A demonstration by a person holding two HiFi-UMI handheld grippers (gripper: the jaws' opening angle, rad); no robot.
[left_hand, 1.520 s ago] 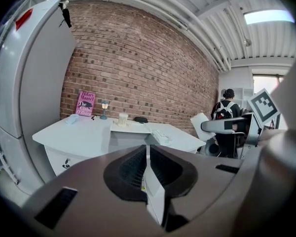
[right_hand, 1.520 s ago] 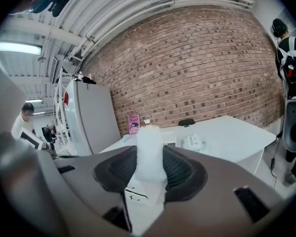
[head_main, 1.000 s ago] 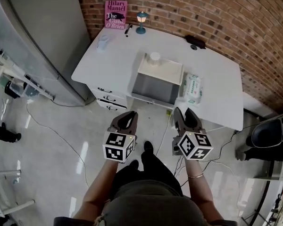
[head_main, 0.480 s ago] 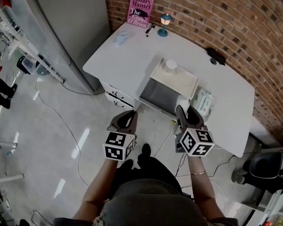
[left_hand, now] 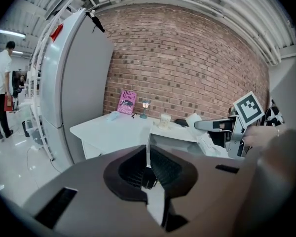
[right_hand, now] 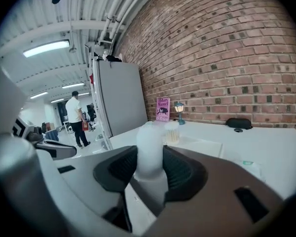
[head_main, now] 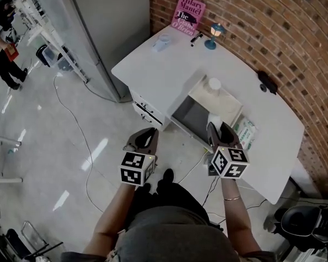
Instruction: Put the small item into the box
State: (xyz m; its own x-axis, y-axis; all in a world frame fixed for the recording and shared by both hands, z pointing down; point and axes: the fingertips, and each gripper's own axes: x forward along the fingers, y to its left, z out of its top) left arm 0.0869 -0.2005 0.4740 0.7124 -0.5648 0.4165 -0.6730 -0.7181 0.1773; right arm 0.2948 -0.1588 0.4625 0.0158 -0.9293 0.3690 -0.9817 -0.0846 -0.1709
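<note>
My right gripper (head_main: 218, 131) is shut on a small white bottle (right_hand: 149, 149). In the head view the bottle (head_main: 214, 119) shows just above the jaws, over the near edge of the open white box (head_main: 190, 118) on the white table (head_main: 153, 72). The box's grey inside faces me. A small white cup (head_main: 214, 84) stands at the box's far side. My left gripper (head_main: 145, 139) hangs over the floor, left of the box and short of the table, shut with nothing in it. The left gripper view shows the right gripper (left_hand: 214, 125) beside the box (left_hand: 172, 135).
A pink book (head_main: 188, 14), a blue lamp (head_main: 212, 34) and a black object (head_main: 267, 82) line the brick wall. A wipes packet (head_main: 245, 132) lies right of the box. Drawers (head_main: 147, 111) sit under the table. A grey cabinet (head_main: 109, 26) stands left. Cables cross the floor. A person (head_main: 3, 64) stands far left.
The table and box have come nearer and slid right in the head view. My right gripper has moved forward with the bottle to the box's near edge. The left gripper stays low.
</note>
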